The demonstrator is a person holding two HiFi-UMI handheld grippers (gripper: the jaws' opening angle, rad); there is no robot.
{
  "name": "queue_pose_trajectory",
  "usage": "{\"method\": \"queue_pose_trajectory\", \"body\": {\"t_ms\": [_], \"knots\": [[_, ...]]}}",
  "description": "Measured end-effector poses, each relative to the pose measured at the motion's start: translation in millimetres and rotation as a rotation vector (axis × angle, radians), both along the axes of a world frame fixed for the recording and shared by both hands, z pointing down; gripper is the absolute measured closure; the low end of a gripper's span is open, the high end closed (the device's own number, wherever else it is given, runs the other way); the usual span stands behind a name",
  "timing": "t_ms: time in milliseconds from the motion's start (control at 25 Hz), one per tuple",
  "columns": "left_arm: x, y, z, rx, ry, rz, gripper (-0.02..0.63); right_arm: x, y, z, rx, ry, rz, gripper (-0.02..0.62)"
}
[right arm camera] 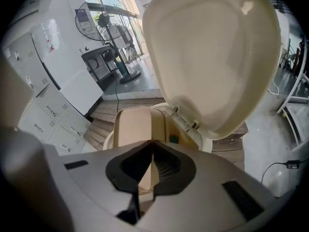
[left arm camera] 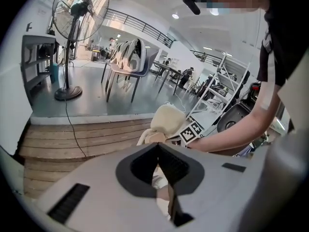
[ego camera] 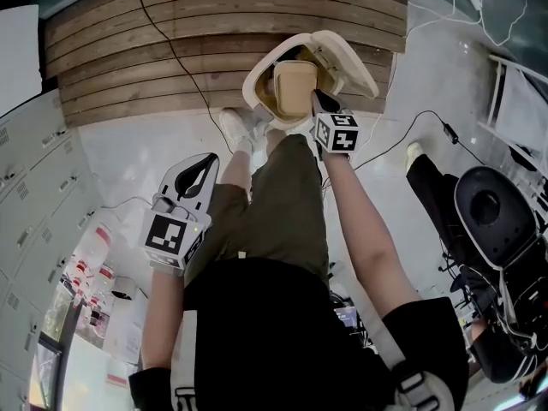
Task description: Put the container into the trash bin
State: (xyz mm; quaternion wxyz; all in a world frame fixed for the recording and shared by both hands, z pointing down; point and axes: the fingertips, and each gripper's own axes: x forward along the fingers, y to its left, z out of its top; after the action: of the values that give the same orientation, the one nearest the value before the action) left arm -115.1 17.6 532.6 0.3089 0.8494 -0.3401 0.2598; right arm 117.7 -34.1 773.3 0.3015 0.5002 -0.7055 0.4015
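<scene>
Mouth of trash bin (ego camera: pixel 250 88) open, mostly filled by container (ego camera: pixel 295 88). Raised lid (ego camera: pixel 349 60) walls off right side. Shoe (ego camera: pixel 233 127) crowds near-left rim. Wooden step (ego camera: pixel 128 67) behind, cable (ego camera: pixel 174 52) across it.

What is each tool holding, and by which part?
The right tool pinches the container by its near edge, over the open bin. The left tool is shut on nothing.

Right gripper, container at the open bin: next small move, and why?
Probably open the right gripper to drop it: it pinches the container by its edge right over the bin, whose lid is up.
</scene>
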Motion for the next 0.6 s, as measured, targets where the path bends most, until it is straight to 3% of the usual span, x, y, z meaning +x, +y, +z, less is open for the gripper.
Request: {"method": "queue_pose_trajectory", "body": {"t_ms": [120,600], "knots": [[1,0,1,-0.013,-0.03,-0.001,0.597,1,-2,8,-0.02,0.011,-0.006,0.569],[-7,7,10,-0.031,-0.003,-0.026,0.597,2,-6,40,-0.105,0.065,-0.022,0.569]]}}
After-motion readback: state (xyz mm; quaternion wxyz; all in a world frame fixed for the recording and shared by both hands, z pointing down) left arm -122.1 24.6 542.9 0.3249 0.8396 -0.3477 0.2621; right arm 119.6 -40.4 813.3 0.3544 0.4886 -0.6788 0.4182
